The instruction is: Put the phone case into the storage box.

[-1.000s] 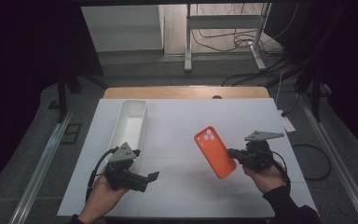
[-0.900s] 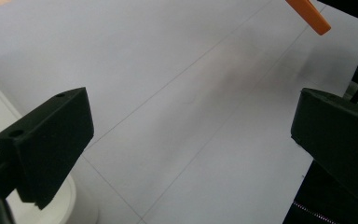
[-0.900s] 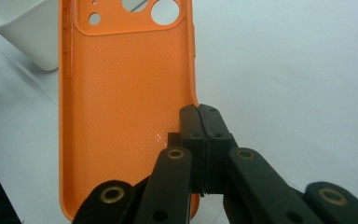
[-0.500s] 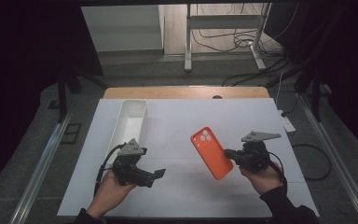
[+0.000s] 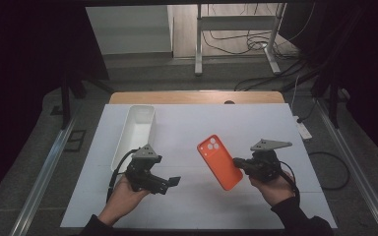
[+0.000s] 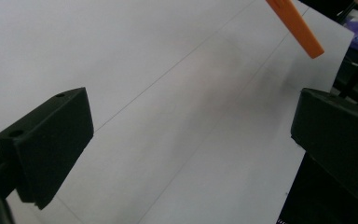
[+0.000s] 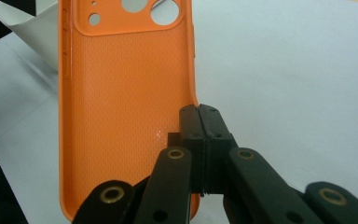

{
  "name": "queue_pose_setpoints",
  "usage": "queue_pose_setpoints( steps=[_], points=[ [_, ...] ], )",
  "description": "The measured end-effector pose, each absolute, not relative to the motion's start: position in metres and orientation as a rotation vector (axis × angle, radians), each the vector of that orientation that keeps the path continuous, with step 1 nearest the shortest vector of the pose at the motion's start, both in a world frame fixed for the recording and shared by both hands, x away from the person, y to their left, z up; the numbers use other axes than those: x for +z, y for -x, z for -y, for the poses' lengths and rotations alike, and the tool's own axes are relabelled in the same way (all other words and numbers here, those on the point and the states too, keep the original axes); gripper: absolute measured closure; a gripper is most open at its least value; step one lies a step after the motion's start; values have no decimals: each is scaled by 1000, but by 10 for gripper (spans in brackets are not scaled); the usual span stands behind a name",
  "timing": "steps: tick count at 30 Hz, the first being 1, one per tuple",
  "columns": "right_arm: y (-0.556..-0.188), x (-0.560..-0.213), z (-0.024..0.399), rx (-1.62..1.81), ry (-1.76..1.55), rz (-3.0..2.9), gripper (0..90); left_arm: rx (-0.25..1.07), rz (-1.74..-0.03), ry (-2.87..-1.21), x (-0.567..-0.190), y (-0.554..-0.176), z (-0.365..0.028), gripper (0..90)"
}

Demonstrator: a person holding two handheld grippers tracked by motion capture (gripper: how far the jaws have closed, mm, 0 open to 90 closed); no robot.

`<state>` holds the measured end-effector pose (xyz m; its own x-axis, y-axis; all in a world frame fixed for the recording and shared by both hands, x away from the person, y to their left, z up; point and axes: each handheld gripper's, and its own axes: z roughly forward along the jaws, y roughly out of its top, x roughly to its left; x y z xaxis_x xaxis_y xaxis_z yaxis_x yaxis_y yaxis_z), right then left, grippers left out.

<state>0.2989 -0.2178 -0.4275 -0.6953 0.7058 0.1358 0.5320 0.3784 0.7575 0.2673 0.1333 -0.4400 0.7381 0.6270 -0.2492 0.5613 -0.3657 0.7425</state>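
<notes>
Phone case: the orange phone case is what I am working with; I have it lifted off the white table, over the right half, nearer the near edge than the far one.
Weight and stiffness: I judge it light and a little flexible, a thin moulded shell with camera cut-outs at its far end; the textured inside should give the pads some bite, the smooth rim less so.
Fragility: not fragile in my view; a drop onto this table would likely do no harm, but a hard squeeze could bow the wall.
Right gripper: my right gripper is clenched on one long side wall of the case, pads pressed together with just the thin rim between them.
Where to hold: I think the second grip belongs on the opposite long edge or the free near corner, not the camera end where the wall is cut away.
Left gripper: my left gripper is released, jaws wide apart with nothing between them, low over the left half near the near edge, aimed toward the case.
White bin: a white bin stands along the left side, running toward the far-left corner.
Surface: flat, matte, pale, with faint seam lines.
Room: dark around, cables on the floor beyond the far edge.
</notes>
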Motion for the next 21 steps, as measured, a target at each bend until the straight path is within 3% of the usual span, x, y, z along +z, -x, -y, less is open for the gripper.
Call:
queue_pose_setpoints(
  steps=[21],
  points=[
    [-292, -429, 197, 1230, -1042, -2446, 885, -62, -891, -2016, -441, -284, -120, 0]
  ],
)
